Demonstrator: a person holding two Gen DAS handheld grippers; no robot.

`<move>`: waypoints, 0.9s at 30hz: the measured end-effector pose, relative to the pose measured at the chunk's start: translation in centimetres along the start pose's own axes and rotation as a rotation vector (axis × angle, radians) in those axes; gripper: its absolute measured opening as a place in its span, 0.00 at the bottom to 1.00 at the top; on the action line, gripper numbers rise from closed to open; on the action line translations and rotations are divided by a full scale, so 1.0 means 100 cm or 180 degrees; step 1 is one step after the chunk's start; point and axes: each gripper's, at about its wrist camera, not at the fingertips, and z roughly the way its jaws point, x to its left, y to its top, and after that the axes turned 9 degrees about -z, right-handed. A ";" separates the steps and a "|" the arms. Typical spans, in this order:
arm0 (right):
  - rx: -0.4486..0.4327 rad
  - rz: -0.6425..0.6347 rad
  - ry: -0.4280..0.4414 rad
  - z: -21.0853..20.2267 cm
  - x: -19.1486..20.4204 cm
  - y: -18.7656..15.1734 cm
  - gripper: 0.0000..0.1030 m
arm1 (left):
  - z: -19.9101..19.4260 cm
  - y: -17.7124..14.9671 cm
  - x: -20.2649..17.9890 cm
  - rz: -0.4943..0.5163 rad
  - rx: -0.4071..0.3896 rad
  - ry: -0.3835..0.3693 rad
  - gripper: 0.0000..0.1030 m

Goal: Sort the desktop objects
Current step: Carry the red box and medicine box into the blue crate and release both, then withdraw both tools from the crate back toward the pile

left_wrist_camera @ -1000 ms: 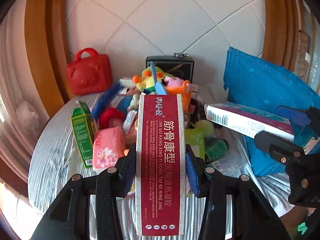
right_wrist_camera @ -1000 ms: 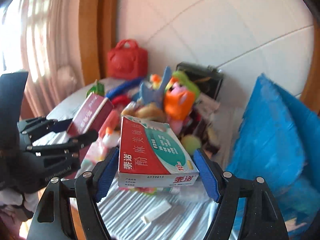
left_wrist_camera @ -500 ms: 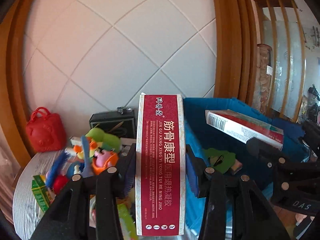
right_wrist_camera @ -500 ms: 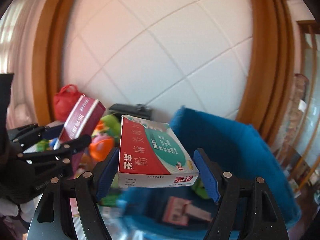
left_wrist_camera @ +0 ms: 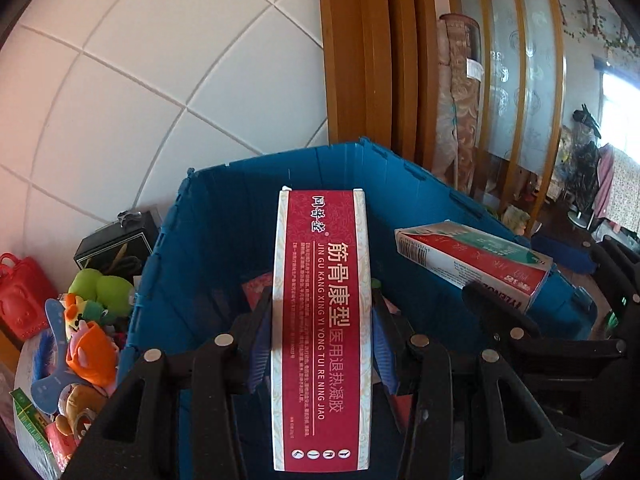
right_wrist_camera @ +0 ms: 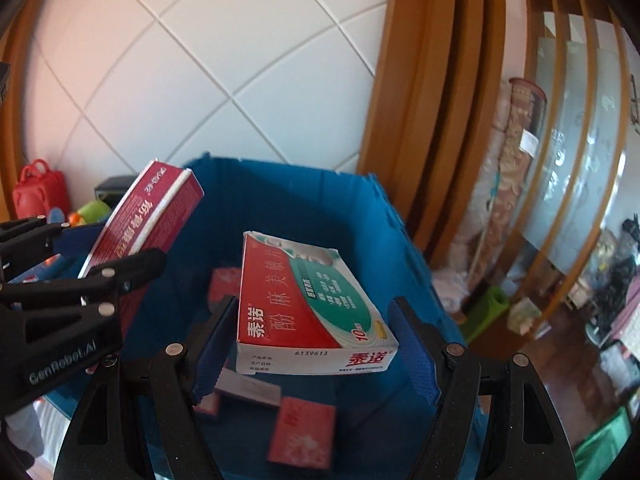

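Over the blue bin (right_wrist_camera: pixel 304 208), I hold a red box (left_wrist_camera: pixel 320 328) in my left hand-held gripper (left_wrist_camera: pixel 320 344) and a pill box (right_wrist_camera: pixel 308 312) in my right hand-held gripper (right_wrist_camera: pixel 312 344), both clenched. Several small boxes (right_wrist_camera: pixel 302 436) already lie inside. The toys (left_wrist_camera: pixel 90 340) on the desk remain unsorted, so I judge much work is left.

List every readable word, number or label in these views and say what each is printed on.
"JIN GU KANG XING YI YONG TUI RE NING JIAO", beside Chinese characters: tall red box in the left claw.
"6139613" and "10": red-and-green medicine box in the right claw.
"GenRobot.AI": body of the left claw, seen from the right wrist.
Fine print on both boxes, and the packets in the blue bin: too small or blurred.
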 end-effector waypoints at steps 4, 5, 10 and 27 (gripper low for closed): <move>0.0129 0.0006 0.0037 0.013 -0.013 -0.015 0.73 | 0.010 -0.006 -0.014 0.0009 0.0110 0.0062 0.43; 0.0150 0.0006 0.0047 0.016 -0.017 -0.019 0.73 | 0.012 -0.007 -0.015 0.0013 0.0107 0.0101 0.44; 0.0170 0.0041 0.0142 0.025 -0.027 -0.028 0.41 | 0.014 -0.010 -0.014 -0.0041 0.0094 0.0152 0.57; -0.0033 0.0000 0.0165 0.003 -0.030 -0.031 1.00 | -0.003 -0.020 0.003 -0.0198 -0.0038 0.0131 0.64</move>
